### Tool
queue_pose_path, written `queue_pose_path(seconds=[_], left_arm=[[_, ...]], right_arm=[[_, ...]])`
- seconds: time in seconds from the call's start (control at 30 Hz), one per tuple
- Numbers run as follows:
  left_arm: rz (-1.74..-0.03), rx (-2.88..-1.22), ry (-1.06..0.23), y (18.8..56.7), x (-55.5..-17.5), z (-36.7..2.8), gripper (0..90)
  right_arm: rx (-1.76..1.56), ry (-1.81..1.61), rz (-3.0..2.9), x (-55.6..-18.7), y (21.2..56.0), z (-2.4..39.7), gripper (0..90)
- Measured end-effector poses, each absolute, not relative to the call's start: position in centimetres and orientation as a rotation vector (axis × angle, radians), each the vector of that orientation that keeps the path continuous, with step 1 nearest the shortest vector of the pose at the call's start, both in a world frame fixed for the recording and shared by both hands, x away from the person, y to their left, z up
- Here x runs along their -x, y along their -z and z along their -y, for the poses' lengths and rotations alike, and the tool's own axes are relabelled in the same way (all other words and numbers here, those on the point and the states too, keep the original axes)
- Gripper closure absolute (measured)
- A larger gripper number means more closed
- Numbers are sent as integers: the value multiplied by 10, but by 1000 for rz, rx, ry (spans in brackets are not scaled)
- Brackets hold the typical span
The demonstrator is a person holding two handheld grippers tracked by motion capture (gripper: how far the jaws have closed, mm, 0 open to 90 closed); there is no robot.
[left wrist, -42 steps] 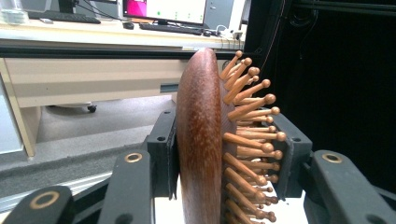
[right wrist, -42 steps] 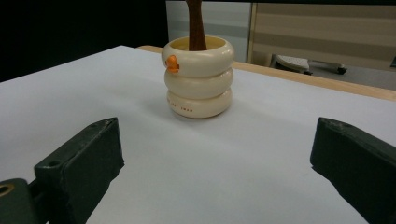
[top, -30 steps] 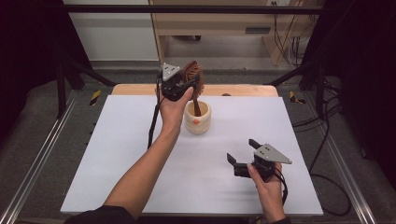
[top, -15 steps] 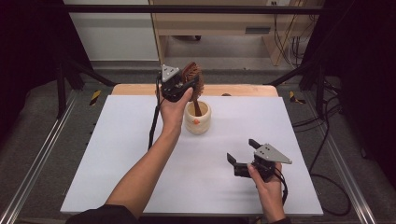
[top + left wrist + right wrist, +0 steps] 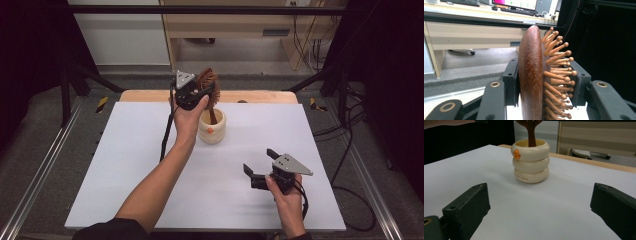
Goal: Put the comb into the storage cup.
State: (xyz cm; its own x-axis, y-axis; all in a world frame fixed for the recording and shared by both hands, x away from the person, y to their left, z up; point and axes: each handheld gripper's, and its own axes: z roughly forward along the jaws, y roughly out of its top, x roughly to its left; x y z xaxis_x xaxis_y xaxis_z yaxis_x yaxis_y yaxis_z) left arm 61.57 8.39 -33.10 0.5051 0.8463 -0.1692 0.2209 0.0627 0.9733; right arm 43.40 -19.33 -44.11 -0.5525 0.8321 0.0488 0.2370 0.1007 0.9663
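Hairbrush (image 5: 207,80) stands with its handle down in the cream ringed cup (image 5: 212,127) at the far middle of the tabletop (image 5: 125,165), its head clamped by the left hand-held gripper (image 5: 200,95). Placing seems nearly done; next, release. Right hand-held gripper (image 5: 257,167) waits spread, near right.

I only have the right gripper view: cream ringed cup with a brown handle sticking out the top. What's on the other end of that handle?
Observer: A wooden hairbrush head with ball-tipped pins; the left gripper is shut on it.
Operator: Where do the pads sit?
Observer: One on the smooth back, one on the pin side, per the left gripper view.
Operator: Where is the cup on the table?
Observer: In the high view, the cup stands near the far edge of the white table, the right gripper open, well short of it.
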Motion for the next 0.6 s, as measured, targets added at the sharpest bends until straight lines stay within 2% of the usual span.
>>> queue_pose_path(seconds=[0.6], left_arm=[[-991,-1466,-612,334,-615,-86,515]], right_arm=[[-1032,-1477,-1860,-433,441,192,26]])
